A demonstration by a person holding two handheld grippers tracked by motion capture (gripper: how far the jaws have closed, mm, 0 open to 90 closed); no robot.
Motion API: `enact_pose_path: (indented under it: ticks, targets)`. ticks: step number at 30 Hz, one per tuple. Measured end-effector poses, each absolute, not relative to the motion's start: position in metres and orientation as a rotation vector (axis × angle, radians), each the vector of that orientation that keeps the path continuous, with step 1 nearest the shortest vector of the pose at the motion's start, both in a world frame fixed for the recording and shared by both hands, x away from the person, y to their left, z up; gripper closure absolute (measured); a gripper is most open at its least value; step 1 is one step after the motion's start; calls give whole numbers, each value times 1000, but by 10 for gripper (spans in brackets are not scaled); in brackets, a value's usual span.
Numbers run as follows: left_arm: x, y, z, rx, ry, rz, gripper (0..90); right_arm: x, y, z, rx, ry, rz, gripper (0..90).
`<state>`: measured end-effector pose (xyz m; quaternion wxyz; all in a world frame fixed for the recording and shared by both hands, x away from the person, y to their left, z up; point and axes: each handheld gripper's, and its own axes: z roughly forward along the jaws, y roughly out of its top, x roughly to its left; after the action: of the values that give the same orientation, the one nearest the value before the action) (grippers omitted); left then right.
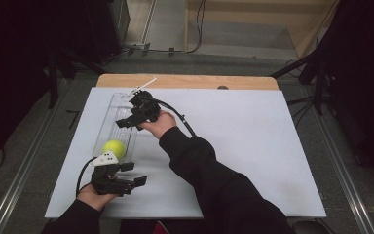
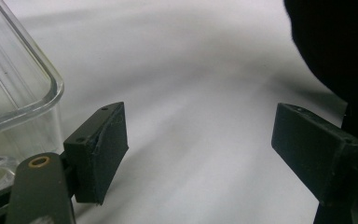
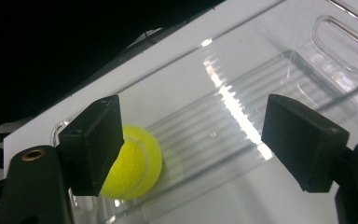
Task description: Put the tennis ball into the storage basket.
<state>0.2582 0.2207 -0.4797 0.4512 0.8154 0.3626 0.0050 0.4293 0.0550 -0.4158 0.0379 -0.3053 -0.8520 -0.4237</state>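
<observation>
- Yellow tennis ball (image 1: pixel 114 148) sitting loose at the near end of the clear plastic bin (image 1: pixel 108 122), left of centre in the high view; in the right gripper view, lying at lower left on the ribbed bin floor, partly hidden behind one black jaw.
- Likely rolling along that smooth floor at any nudge to the bin wall, with nothing wedging it in place.
- Hovering over the far end of the bin, upper centre-left of the high view: right gripper (image 1: pixel 132 120), jaws standing apart and gripping nothing, looking down into the bin (image 3: pixel 242 116).
- Risking a clip against the thin wall or rim, enough to shove the light bin across the white table (image 1: pixel 253 146).
- Waiting at lower left of the high view, just beside the bin's near corner (image 2: pixel 23 93): left gripper (image 1: pixel 131 173), jaws wide apart over bare tabletop.
- Possibly tipping or skidding the bin if swinging sideways from so close.
</observation>
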Motion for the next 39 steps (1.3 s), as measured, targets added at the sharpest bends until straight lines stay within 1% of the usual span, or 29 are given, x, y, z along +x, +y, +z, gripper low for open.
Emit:
enact_pose_path:
  ticks: [15, 39]
  targets:
    - [258, 221, -480, 2013, 902, 15, 189, 413, 18, -416, -928, -2637, -1250, 198]
    - [259, 220, -481, 2016, 909, 15, 189, 389, -30, -418, -950, -2628, -1288, 212]
